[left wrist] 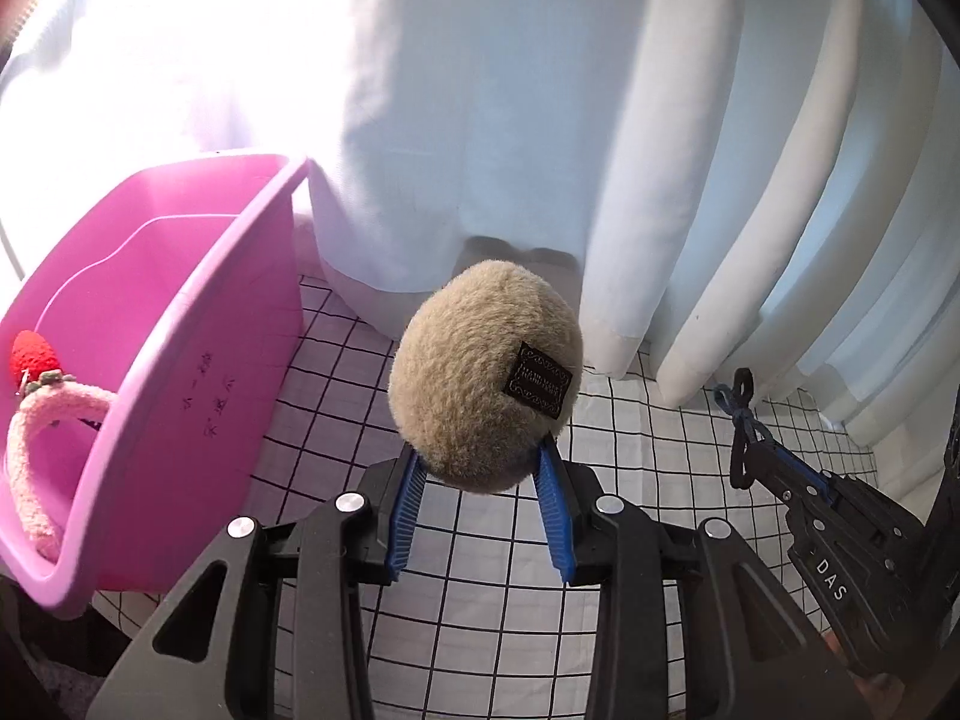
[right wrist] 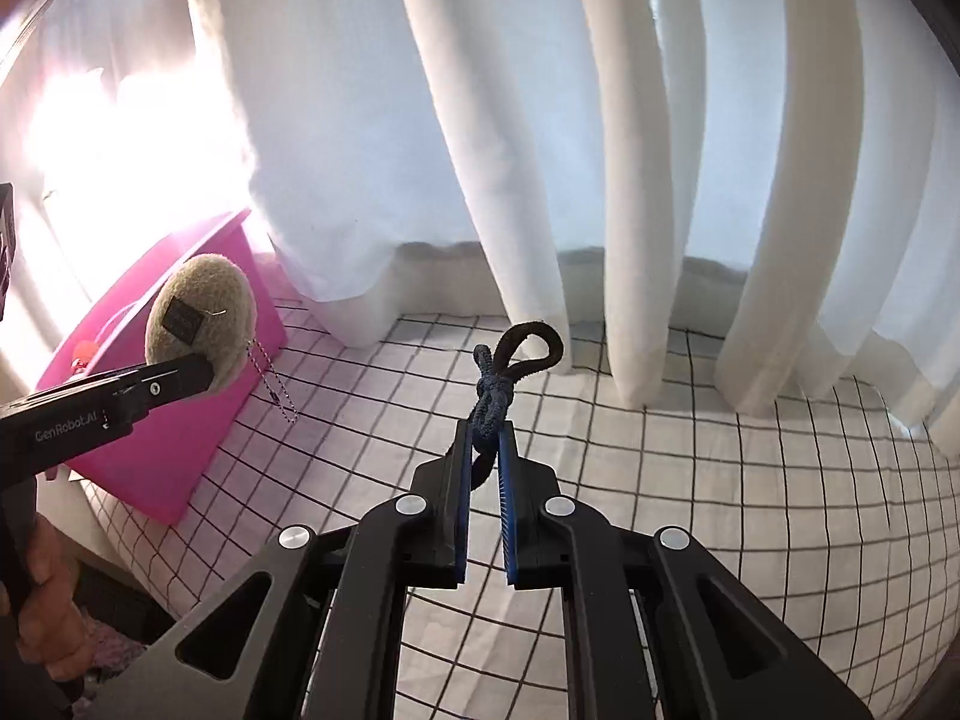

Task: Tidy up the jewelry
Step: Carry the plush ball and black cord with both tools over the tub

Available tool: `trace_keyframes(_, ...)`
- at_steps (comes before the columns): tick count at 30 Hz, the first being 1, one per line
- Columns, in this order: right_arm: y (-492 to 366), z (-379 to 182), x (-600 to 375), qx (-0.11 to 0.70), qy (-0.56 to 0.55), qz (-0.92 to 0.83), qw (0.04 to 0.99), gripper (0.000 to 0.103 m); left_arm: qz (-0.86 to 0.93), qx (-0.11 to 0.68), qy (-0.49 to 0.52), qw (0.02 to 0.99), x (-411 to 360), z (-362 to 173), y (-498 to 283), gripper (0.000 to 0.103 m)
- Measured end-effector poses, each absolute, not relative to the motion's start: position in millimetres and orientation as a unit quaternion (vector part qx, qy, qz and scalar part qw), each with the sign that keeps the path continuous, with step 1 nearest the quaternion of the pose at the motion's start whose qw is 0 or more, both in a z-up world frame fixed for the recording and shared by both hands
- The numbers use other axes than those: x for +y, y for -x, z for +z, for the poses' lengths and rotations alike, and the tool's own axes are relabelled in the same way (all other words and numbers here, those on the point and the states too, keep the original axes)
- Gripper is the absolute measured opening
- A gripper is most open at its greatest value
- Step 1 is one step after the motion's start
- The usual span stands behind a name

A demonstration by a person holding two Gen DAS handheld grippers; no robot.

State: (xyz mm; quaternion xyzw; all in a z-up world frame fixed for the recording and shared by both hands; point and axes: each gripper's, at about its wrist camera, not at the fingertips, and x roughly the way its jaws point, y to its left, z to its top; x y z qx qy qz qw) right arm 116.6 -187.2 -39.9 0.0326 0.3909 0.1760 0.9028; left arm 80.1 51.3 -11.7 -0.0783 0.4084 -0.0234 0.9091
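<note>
While my left gripper (left wrist: 480, 474) pinches the tan plush charm (left wrist: 485, 372) just right of the pink bin (left wrist: 198, 324), my right gripper (right wrist: 483, 438) clamps the dark knotted cord (right wrist: 498, 384) above the checked cloth (right wrist: 690, 480).

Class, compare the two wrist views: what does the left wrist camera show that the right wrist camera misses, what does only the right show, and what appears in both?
Only the left wrist view shows the pink fuzzy headband with its red strawberry inside the pink bin. Only the right wrist view shows the ball chain hanging below the tan plush pompom. Both show the bin, the pompom gripped by the left gripper, the dark knotted hair tie in the right gripper, the checked cloth and white curtains.
</note>
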Motion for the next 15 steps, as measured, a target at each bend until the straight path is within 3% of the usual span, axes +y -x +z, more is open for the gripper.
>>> trace_keyframes(15,-144,57,-35,0.319,-0.015,0.391,0.863,0.009,0.171,0.337,0.127,0.917,179,59,-15,0.035)
